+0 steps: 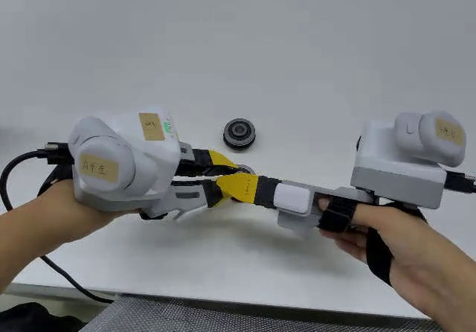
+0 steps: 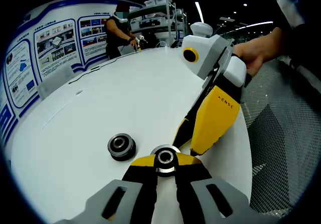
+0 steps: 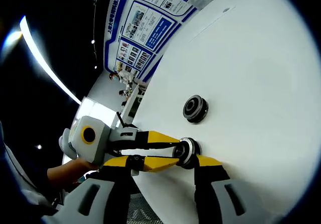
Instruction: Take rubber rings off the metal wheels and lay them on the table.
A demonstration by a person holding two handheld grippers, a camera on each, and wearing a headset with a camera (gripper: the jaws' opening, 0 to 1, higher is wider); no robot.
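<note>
**Head view:** the left gripper (image 1: 229,176) and right gripper (image 1: 239,186) meet tip to tip over the white table (image 1: 312,86). A black-ringed metal wheel (image 1: 239,133) lies on the far side.

**Left gripper view:** its jaws are clamped on a small silver metal wheel (image 2: 165,159), a hold the head view barely shows.

**Right gripper view:** its jaws stand parted either side of that wheel; whether they pinch it cannot be told.

**Risk:** a pull could drag the wheel out of the left jaws, should its rubber ring (image 3: 182,148) cling.
</note>
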